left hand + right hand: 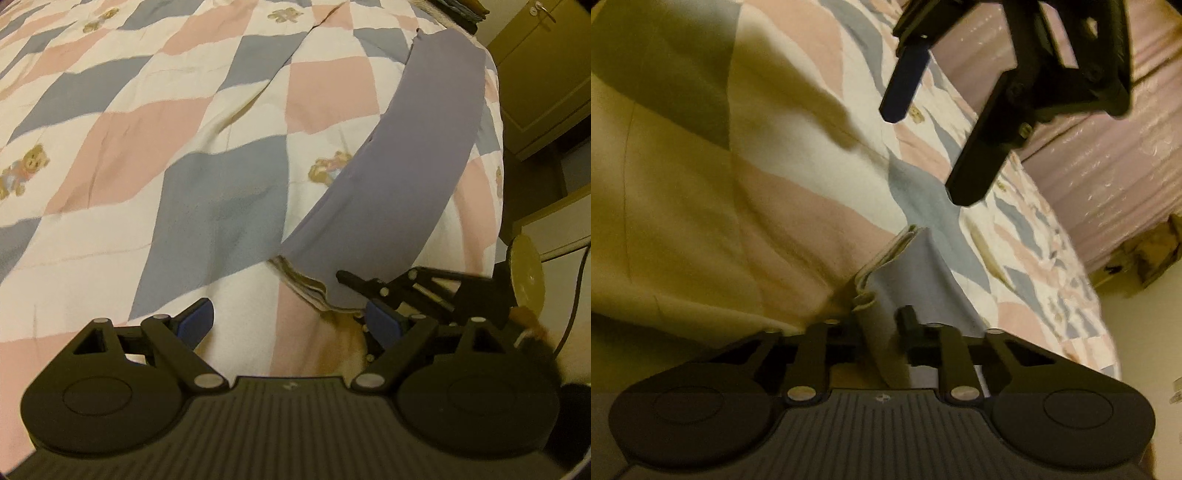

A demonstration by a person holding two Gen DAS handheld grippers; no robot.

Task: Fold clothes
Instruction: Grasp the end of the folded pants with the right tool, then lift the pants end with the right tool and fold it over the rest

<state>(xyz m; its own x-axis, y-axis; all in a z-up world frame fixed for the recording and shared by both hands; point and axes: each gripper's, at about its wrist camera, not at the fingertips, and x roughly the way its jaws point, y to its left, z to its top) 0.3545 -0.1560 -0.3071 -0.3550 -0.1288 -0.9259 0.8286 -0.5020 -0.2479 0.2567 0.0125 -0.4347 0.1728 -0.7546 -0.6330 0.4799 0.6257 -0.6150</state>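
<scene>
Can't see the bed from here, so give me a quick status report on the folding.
Right gripper shut on near end of purple garment. Left gripper open, hovering beside it, holding nothing. Garment lies in long strip on checked quilt. Nothing in the way.

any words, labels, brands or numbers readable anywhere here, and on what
No readable text in either view.
Small pale mark on the left gripper's body: too small to read.
Similar mark on the right gripper's body: too small to read.
Quilt: teddy bear pictures only, no words.
</scene>
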